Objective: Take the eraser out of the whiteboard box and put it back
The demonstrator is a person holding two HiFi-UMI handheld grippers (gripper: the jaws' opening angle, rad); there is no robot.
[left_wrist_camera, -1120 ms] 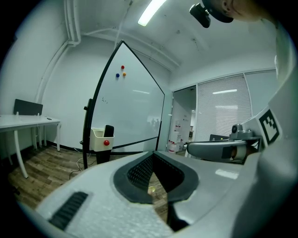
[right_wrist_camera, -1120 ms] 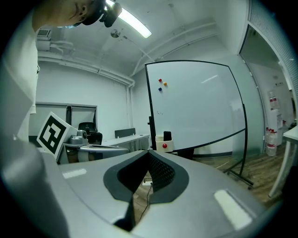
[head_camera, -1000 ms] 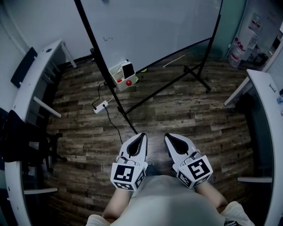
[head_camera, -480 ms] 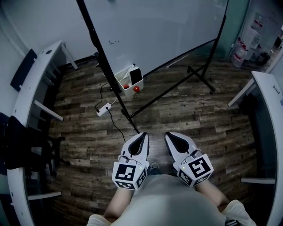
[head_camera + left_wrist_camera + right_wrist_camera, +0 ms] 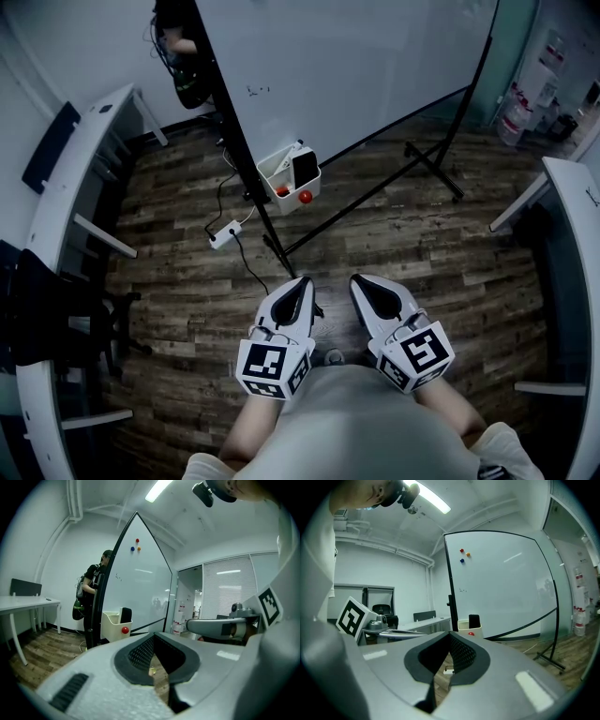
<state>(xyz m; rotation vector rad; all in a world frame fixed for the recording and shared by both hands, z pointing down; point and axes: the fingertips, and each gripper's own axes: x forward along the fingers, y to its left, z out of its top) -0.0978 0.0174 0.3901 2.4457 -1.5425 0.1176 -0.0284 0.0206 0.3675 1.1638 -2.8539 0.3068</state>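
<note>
A white box (image 5: 281,174) hangs on the whiteboard stand, low down, with the black eraser (image 5: 305,166) standing upright in it and a red ball magnet (image 5: 306,197) on its front. Both grippers are held level in front of the body, well short of the box. My left gripper (image 5: 301,283) is shut and empty, and my right gripper (image 5: 362,280) is shut and empty too. The left gripper view shows the box (image 5: 112,626) and eraser (image 5: 125,615) ahead to the left of its tip (image 5: 152,636). The right gripper view shows the eraser (image 5: 474,620) just above its tip (image 5: 450,633).
The whiteboard (image 5: 356,56) stands on a black frame with legs (image 5: 433,164) spread over the wooden floor. A power strip (image 5: 223,234) and cable lie near the stand. A person (image 5: 178,47) stands behind the board's left edge. White desks (image 5: 66,178) curve along both sides.
The whiteboard and its box have drawn closer and slid right in the head view. A person has come into view at the top left. Both grippers stay shut, side by side.
</note>
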